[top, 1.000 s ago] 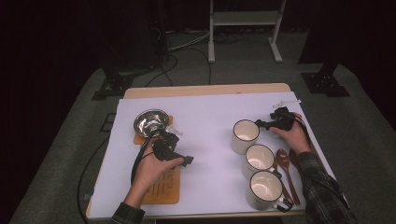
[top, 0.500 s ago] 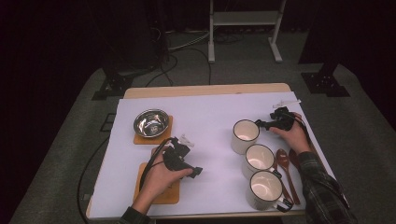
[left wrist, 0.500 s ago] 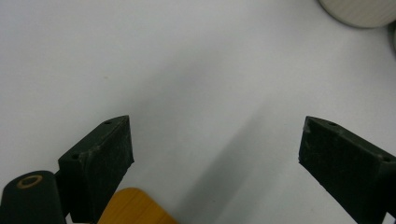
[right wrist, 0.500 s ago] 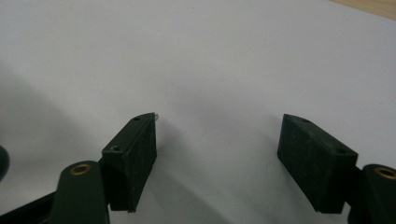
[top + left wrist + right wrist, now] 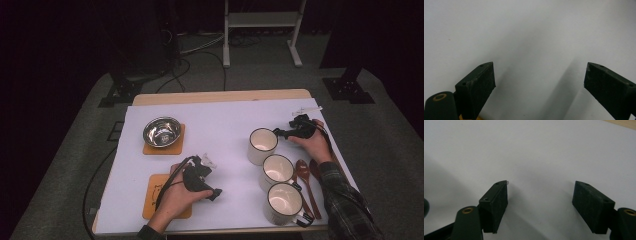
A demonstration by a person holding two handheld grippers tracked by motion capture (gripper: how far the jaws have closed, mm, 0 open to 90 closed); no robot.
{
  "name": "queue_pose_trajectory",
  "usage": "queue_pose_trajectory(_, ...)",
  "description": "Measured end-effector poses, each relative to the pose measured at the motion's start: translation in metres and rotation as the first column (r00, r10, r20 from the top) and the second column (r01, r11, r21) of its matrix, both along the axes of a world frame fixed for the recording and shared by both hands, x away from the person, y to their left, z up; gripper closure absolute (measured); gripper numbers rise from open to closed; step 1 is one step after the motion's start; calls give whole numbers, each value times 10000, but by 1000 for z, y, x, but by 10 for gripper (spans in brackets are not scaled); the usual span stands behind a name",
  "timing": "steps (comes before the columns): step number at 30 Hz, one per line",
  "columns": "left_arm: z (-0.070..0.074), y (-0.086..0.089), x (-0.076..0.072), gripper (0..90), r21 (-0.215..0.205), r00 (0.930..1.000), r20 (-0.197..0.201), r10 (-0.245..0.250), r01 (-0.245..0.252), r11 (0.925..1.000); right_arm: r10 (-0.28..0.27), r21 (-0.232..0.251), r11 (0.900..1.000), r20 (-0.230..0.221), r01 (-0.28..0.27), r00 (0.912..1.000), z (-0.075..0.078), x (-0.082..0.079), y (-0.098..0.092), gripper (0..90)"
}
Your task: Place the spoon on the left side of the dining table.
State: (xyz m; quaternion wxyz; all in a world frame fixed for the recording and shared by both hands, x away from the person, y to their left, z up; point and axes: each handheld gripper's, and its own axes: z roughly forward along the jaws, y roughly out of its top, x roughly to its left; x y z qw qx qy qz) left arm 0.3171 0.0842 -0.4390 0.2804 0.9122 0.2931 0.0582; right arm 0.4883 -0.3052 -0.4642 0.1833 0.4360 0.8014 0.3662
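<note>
My left gripper (image 5: 214, 193) lies low over the white table cover near the front edge, just right of an orange coaster (image 5: 159, 186). Its jaws stand open in the left gripper view (image 5: 539, 75) with bare white cover between them. My right gripper (image 5: 281, 133) rests at the right, beside the farthest of three white mugs (image 5: 262, 145). In the right gripper view (image 5: 540, 191) its jaws are wide apart with nothing between them. A steel bowl (image 5: 161, 131) sits on a second orange coaster (image 5: 172, 148) at the back left.
Two more white mugs (image 5: 277, 170) (image 5: 283, 202) line up toward the front right, with wooden spoons (image 5: 303, 176) beside them. The table cover (image 5: 225, 120) ends close to the front mug. A white rack (image 5: 260, 20) stands on the floor beyond the table.
My left hand has come away from the steel bowl, moving toward the front edge and right, and lower over the near coaster. The right hand has not moved.
</note>
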Motion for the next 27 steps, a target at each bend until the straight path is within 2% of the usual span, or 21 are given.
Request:
queue_pose_trajectory(2,-3,-2,-2,88,102,10000,-41,-80,81,9999,5,-11,10000,3,-5,10000,0,0,0,270)
queue_pose_trajectory(5,-5,-3,-5,70,242,9995,229,-201,196,9995,-3,-35,10000,-15,2,10000,0,0,1,266)
queue_pose_trajectory(8,-7,-4,-7,39,211,9992,287,-292,286,9994,57,-82,10000,-21,-58,10000,1,1,1,265)
queue_pose_trajectory(11,-10,-7,-11,19,443,9968,677,-427,398,9982,71,-111,9999,-78,-72,9999,1,1,1,264)
queue_pose_trajectory(19,-11,-5,-11,15,376,9968,691,-411,386,9985,27,-205,9998,-253,-32,9997,5,3,1,285)
queue_pose_trajectory(22,-11,-6,-11,14,386,9970,678,-385,359,9986,-122,-305,9995,-148,117,9998,9,1,-1,290)
queue_pose_trajectory(27,-11,-6,-11,14,429,9972,637,-403,376,9984,-184,-108,9998,-21,184,9998,17,-3,-5,308)
